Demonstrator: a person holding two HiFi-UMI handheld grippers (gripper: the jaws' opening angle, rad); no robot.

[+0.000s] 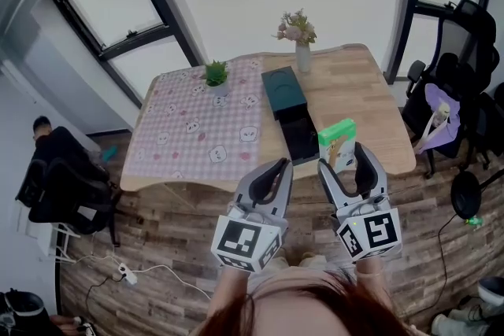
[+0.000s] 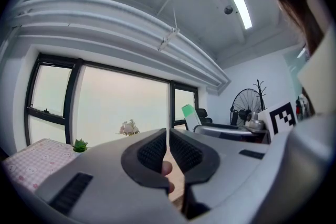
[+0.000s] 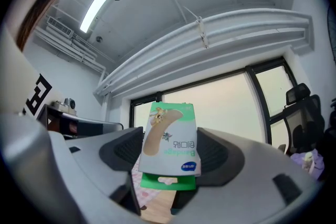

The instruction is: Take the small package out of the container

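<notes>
The small package [image 1: 337,139], a white and green bandage box, is clamped upright between the jaws of my right gripper [image 1: 343,159], above the table's near edge. It fills the middle of the right gripper view, where the package [image 3: 170,140] sits between the pads of that gripper [image 3: 169,148]. The dark teal container [image 1: 282,89] lies on the wooden table [image 1: 354,86], with a black section [image 1: 298,139] at its near end, just left of the package. My left gripper [image 1: 277,169] hovers at the table's front edge, shut [image 2: 168,136] with nothing held.
A pink patterned cloth [image 1: 197,130] covers the table's left half, with a small potted plant [image 1: 216,76] on it. A vase of flowers [image 1: 299,39] stands at the back. Office chairs [image 1: 461,83] crowd the right side; a person [image 1: 55,161] sits at the left.
</notes>
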